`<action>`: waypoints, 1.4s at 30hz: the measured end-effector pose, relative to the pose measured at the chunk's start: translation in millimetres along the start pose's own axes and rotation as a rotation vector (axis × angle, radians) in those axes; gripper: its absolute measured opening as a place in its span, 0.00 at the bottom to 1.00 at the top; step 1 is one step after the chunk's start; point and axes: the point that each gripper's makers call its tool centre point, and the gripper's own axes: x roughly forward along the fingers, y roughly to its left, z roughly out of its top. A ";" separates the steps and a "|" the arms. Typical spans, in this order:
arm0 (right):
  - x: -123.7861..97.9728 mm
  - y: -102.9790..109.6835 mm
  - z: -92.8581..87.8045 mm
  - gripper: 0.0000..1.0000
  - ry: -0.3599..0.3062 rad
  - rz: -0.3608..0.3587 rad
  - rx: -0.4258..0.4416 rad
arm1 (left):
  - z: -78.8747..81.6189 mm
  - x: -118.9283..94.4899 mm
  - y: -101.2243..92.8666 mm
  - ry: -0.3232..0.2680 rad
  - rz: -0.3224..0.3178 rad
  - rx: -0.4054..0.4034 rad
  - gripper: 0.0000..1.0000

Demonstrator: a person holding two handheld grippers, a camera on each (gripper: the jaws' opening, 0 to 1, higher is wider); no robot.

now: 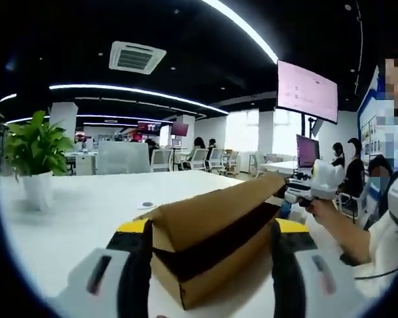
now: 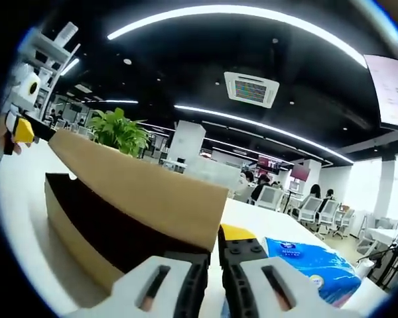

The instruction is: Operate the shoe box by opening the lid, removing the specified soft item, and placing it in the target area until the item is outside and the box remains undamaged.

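Shoe box: a brown corrugated cardboard shoe box (image 1: 209,248) is seen resting on a white table (image 1: 86,218); in the left gripper view it lies between the two jaws, one corner turned toward the camera.
Lid: the brown cardboard lid (image 1: 219,205) is seen raised part-way on a slant, leaving a dark gap along the box front; in the right gripper view the lid (image 2: 139,185) slopes over the dark interior.
Contents: the inside is seen only as shadow, and what lies in it cannot be told.
Left gripper: the left gripper (image 1: 209,278) is held with its black jaws spread wide, one on each side of the box; contact with the cardboard cannot be told. In the right gripper view it (image 2: 20,129) is seen at the far end of the lid.
Right gripper: the right gripper (image 2: 212,278) is seen with its jaws drawn almost together at the near edge of the lid; whether cardboard is pinched between them cannot be told. In the left gripper view it (image 1: 312,189) is seen at the lid's far end, held by a person's hand (image 1: 322,211).
Beside the box: a blue plastic packet with white print (image 2: 312,262) lies on the table just beside the right gripper.
Farther off: a green potted plant in a white pot (image 1: 34,156) stands on the table, well apart from the box.
Background: office chairs, desks and a hanging screen (image 1: 307,91) are seen beyond the table.
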 end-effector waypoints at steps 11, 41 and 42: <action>-4.4 3.8 -0.7 0.02 -0.002 0.015 0.009 | -7.7 3.2 8.2 0.051 0.042 -0.019 0.68; -9.7 19.6 2.1 0.19 0.036 0.247 0.133 | -8.4 1.1 27.7 0.025 0.123 -0.112 0.47; -10.3 24.0 1.0 0.23 0.043 0.268 0.138 | -9.3 1.5 27.5 0.031 0.126 -0.107 0.47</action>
